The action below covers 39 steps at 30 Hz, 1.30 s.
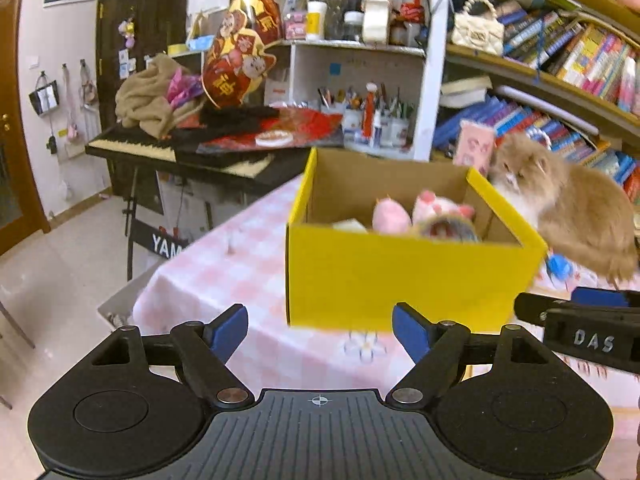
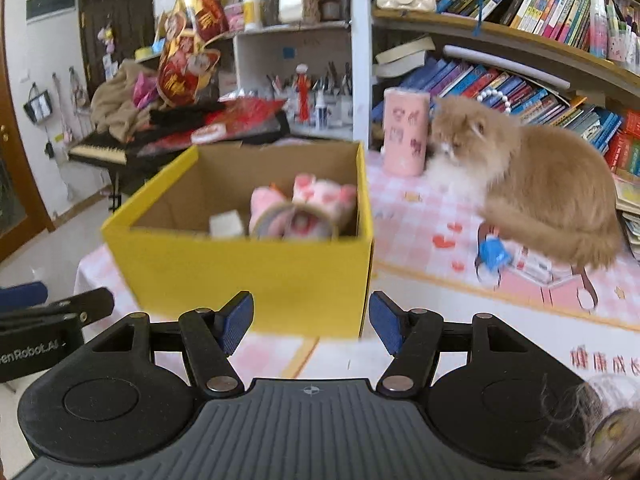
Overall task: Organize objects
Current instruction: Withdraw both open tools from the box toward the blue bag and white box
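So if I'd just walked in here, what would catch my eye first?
Probably the fluffy ginger cat sitting on the pink checked tablecloth, right of a bright yellow box. Pink plush toys lie inside that open box. Nearer the camera, two empty grippers hover, left gripper and right gripper, and crowded bookshelves fill the wall behind.

The left tool (image 1: pixel 320 330) has its blue pads wide apart with nothing between them. Just past it, a yellow box (image 1: pixel 400 276) sits on the table (image 1: pixel 224 276) with its pink checked cloth. Pink soft toys (image 1: pixel 420 212) lie inside the box. A fluffy tan cat (image 1: pixel 568 204) sits beside the box on the right. The right tool (image 1: pixel 584 328) pokes in from the right edge.
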Each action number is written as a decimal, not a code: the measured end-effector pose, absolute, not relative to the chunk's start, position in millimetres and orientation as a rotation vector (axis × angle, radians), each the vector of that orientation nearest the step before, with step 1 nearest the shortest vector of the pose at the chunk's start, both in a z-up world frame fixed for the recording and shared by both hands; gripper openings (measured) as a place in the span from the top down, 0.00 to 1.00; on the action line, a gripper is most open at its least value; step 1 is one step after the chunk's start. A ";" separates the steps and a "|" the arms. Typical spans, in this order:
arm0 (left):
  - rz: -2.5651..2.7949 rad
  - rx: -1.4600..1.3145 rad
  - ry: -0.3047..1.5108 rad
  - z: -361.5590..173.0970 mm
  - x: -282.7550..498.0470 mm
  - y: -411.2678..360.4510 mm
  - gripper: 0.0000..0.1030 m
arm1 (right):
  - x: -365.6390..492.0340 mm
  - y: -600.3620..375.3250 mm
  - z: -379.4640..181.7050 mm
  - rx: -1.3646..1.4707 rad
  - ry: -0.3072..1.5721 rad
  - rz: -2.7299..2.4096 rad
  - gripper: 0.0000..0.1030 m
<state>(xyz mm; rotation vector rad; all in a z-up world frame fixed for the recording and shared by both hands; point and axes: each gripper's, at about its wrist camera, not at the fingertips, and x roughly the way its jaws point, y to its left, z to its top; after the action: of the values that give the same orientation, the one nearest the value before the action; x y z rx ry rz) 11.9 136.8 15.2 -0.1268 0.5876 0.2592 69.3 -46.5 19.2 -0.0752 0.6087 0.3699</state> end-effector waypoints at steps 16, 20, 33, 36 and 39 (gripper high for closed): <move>0.169 -0.098 0.697 -7.6 -40.1 122.9 0.19 | -8.5 -49.1 -10.1 -0.136 0.681 0.354 0.39; 0.143 -0.106 0.719 -12.7 -45.9 121.2 0.19 | -19.3 -53.9 -14.5 -0.120 0.706 0.324 0.39; -0.040 -0.047 0.757 -19.1 -35.6 87.4 0.19 | -32.8 -91.6 -17.9 -0.051 0.744 0.150 0.39; -0.085 -0.033 0.761 -20.3 -29.9 76.5 0.19 | -34.7 -101.9 -18.5 -0.043 0.747 0.111 0.37; -0.133 -0.014 0.767 -21.8 -24.6 64.2 0.19 | -36.2 -112.2 -17.6 -0.034 0.745 0.073 0.36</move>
<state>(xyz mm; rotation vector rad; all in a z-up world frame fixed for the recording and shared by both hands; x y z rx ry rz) -24.6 64.2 -21.8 -0.0144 0.7673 -0.1326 -36.2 -112.2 -17.6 -0.0340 0.7454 0.0728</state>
